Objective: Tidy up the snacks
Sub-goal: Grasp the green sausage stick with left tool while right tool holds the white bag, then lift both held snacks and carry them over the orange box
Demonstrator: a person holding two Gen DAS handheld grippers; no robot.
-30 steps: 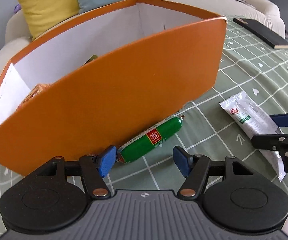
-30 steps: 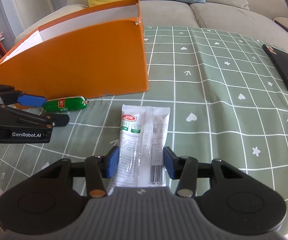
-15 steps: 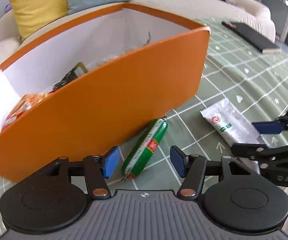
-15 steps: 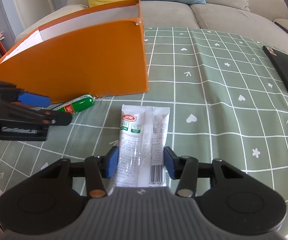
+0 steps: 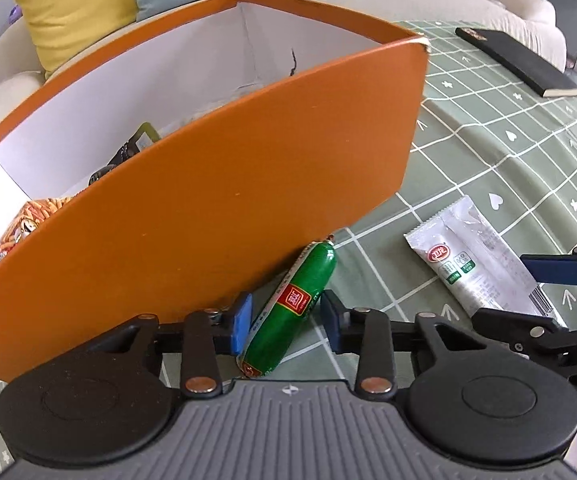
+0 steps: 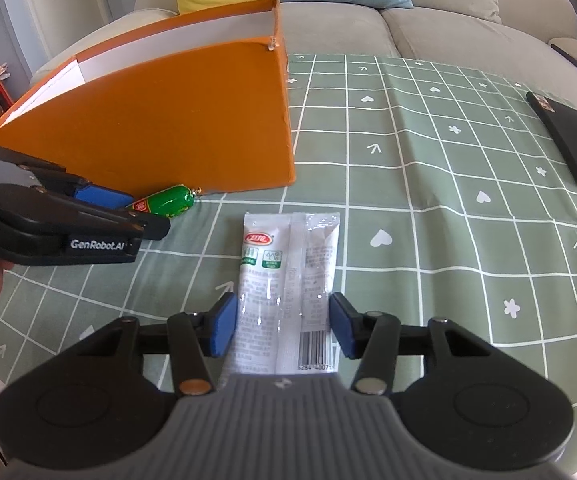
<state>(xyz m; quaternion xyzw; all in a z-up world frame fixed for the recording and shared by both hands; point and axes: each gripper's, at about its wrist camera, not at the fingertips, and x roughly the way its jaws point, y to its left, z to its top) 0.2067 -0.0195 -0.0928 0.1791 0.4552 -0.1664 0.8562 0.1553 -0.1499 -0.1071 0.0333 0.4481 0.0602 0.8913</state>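
Worktop (image 6: 428,184) under green checked cloth carries an orange box (image 5: 216,216) far left. White packet (image 6: 288,272) lies near centre, clasped between the right hand-held gripper's (image 6: 282,326) pads. Green sausage (image 5: 288,308) lies against the box's near wall, between the closing jaws of the left hand-held gripper (image 5: 284,320).

"GenRobot.AI" runs in white letters along the black body of the left gripper (image 6: 138,216). A red square label with Chinese characters, too small to read, marks the green sausage (image 5: 294,304). The white snack packet (image 6: 288,276) carries a red oval logo, two green badges and a barcode whose visible digits read roughly "284 4007"; its fine print is illegible.
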